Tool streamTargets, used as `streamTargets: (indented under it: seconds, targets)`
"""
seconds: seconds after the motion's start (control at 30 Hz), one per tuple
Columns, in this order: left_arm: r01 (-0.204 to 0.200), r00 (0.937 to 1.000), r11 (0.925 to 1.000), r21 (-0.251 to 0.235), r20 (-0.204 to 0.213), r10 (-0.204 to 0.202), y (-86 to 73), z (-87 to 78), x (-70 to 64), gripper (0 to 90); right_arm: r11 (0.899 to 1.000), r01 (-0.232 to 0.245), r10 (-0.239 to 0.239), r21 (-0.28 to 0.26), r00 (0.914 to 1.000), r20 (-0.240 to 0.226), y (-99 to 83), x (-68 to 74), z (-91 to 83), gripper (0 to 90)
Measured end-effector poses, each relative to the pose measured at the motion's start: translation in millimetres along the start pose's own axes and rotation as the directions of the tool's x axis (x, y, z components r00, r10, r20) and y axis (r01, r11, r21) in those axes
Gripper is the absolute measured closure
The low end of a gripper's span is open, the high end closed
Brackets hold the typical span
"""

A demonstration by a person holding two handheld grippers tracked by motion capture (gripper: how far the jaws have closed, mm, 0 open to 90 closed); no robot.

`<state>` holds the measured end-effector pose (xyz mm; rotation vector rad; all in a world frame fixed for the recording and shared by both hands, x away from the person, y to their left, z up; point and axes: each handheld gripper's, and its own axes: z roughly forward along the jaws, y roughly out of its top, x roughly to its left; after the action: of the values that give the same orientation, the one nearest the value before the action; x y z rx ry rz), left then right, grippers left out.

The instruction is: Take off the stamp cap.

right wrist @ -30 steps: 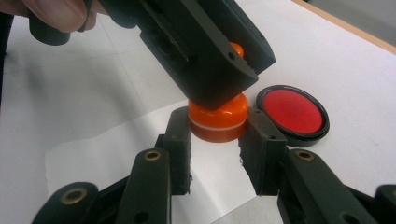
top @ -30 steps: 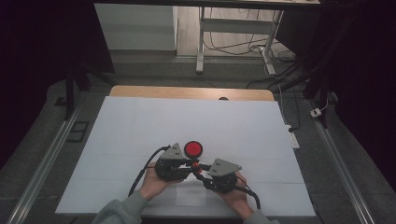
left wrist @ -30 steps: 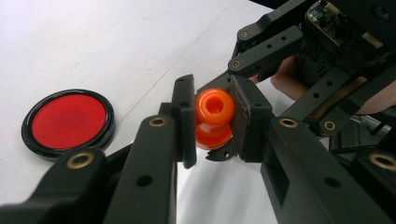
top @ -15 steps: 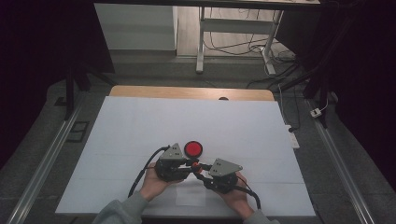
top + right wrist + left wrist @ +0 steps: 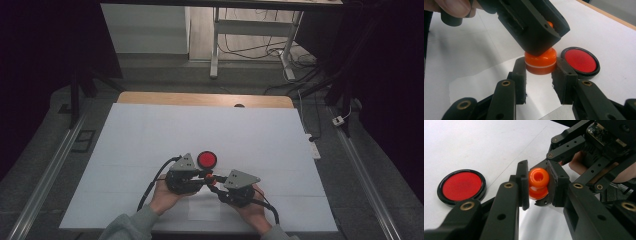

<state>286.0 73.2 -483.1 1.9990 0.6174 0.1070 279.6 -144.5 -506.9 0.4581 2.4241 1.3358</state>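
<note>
The small orange piece (image 5: 538,182) is held between both tools just above the white table cover (image 5: 150,135), near the person's edge of it and close beside the round red disc (image 5: 206,159) in its black rim. The left gripper (image 5: 537,183) is clamped on the upper, rounded part of the piece – a knob-like top with a hollow in its centre – while the right gripper (image 5: 540,65) is closed on the wider lower part, a short cylinder with a pale band running round it. Gripping the two sections separately fixes one half while the other is turned or pulled; this reads as a cap-and-base separation or joining, though the pictures do not settle which. The jaws meet at an angle so neither tool blocks the other. The disc lies flat, untouched, apart from both tools
</note>
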Motion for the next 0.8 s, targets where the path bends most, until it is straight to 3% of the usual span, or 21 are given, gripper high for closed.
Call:
streamTargets:
  seconds: [0.8]
  targets:
    - [0.021,0.9996,0.9998,0.003,0.017,-0.021,-1.9,0.8,3.1,72.6,1.000,0.015,-0.015,0.013,0.9999,0.001,-0.5,0.4,1.6,64.7]
